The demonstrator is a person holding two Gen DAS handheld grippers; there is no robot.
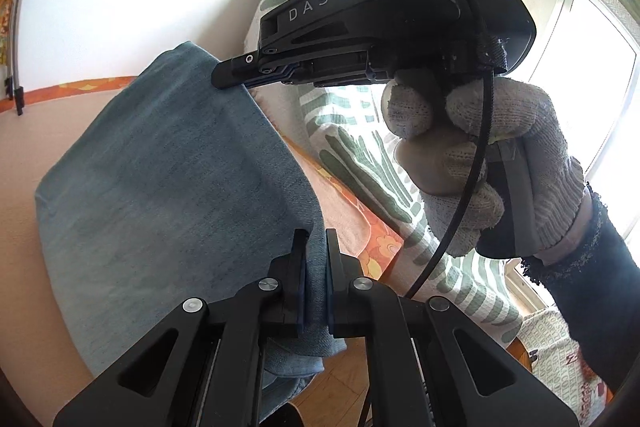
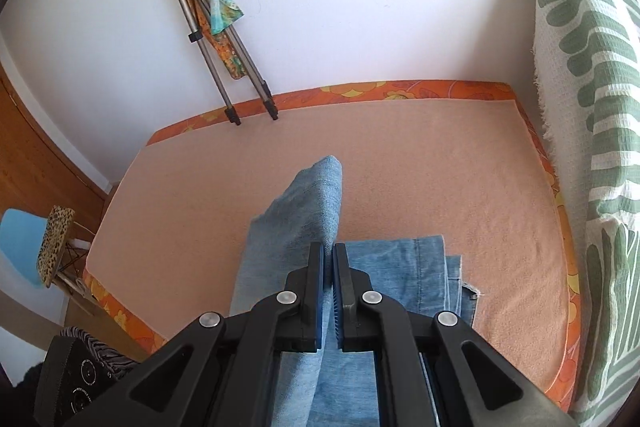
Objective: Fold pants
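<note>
Both tools clamped on jeans, lifted over bed.
L tool (image 1: 317,239) & R tool (image 2: 328,259) each pinch the jeans (image 1: 168,163); denim fills frame centre, rest lies on bed (image 2: 400,163) lower centre.

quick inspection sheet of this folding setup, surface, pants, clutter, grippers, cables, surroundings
surface: peach blanket over a bed with an orange floral edge
job's things: blue jeans, one part lifted, the rest lying flat on the blanket
clutter: nothing seen on the blanket besides the jeans
grippers: left gripper shut on the jeans; right gripper shut on the jeans, in a gloved hand
cables: black cable hanging from the right gripper
surroundings: folded tripod against a white wall, green-patterned cloth, blue chair
</note>
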